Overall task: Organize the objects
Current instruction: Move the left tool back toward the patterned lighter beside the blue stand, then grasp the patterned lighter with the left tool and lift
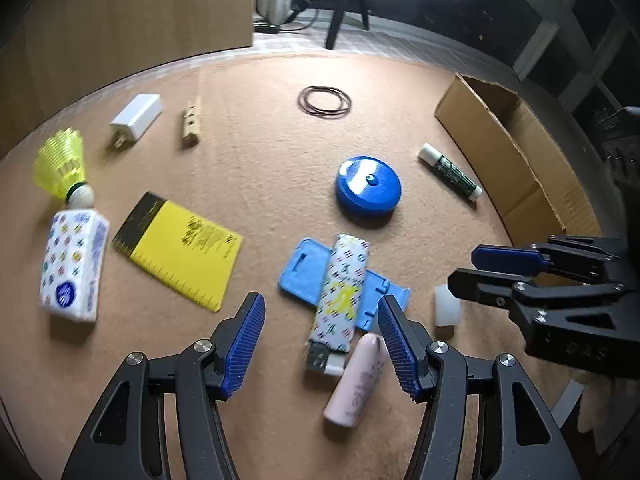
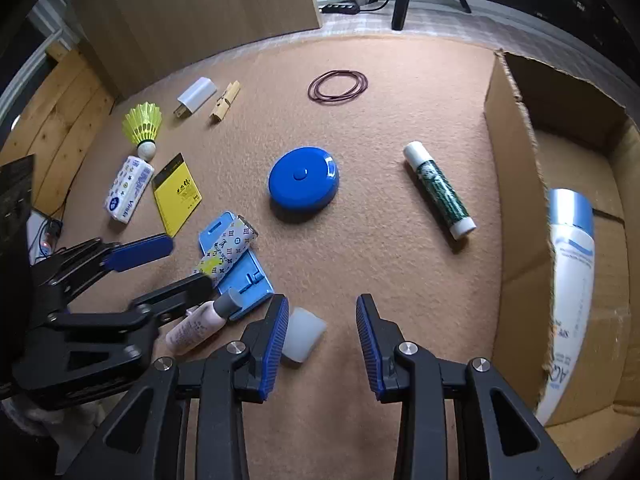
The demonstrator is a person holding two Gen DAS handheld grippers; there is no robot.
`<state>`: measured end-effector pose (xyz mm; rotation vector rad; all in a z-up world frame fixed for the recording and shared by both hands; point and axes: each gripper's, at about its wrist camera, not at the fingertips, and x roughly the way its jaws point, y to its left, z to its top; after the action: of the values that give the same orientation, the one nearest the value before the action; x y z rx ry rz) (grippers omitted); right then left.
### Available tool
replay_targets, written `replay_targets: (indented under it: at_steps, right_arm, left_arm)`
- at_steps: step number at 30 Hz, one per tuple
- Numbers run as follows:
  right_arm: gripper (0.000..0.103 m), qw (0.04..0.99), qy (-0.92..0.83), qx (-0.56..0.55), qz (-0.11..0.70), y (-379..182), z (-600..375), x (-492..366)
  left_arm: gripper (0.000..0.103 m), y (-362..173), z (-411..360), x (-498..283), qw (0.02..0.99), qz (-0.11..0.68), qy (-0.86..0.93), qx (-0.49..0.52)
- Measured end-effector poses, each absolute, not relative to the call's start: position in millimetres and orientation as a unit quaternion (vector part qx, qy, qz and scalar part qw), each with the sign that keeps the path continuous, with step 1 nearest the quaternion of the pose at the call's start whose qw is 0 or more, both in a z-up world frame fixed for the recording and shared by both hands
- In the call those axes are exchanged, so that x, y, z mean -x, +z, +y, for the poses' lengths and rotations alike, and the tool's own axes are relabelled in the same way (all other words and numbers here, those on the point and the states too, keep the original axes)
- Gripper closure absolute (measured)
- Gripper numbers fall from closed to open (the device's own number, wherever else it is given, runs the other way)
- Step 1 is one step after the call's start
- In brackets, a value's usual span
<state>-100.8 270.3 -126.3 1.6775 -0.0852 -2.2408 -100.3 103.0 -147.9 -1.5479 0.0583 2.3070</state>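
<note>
Between our left gripper [image 1: 322, 338] and its parted, empty fingers lie the pink bottle [image 1: 356, 380] and patterned lighter [image 1: 340, 292], long axes running away from us, while our right gripper [image 2: 322, 340], also open and empty, sits beside the white cap [image 2: 302, 338]

Light falls evenly from above on the tan felt surface [image 1: 260, 184], leaving short, soft shadows beside each small object, while the room beyond both grippers lies dark. In the left wrist view the tissue pack [image 1: 72, 264] and shuttlecock [image 1: 64, 168], far to the left of that gripper, are smeared by motion blur; the right wrist view is sharper. Both pictures bow strongly and darken at the rim.
</note>
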Motion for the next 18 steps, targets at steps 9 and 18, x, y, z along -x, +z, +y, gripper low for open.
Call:
replay_targets:
  at_steps: [9, 18]
  right_arm:
    - [0.071, 0.171, -0.786, -0.592, -0.044, -126.5, 271.7, 99.5]
    - [0.071, 0.182, -0.783, -0.594, -0.026, -130.1, 257.3, 97.4]
  left_arm:
    - [0.043, -157.0, 106.5, 113.9, 0.156, 0.039, 0.814, 0.558]
    - [0.055, -155.4, 67.9, 108.6, 0.122, 0.012, 0.821, 0.558]
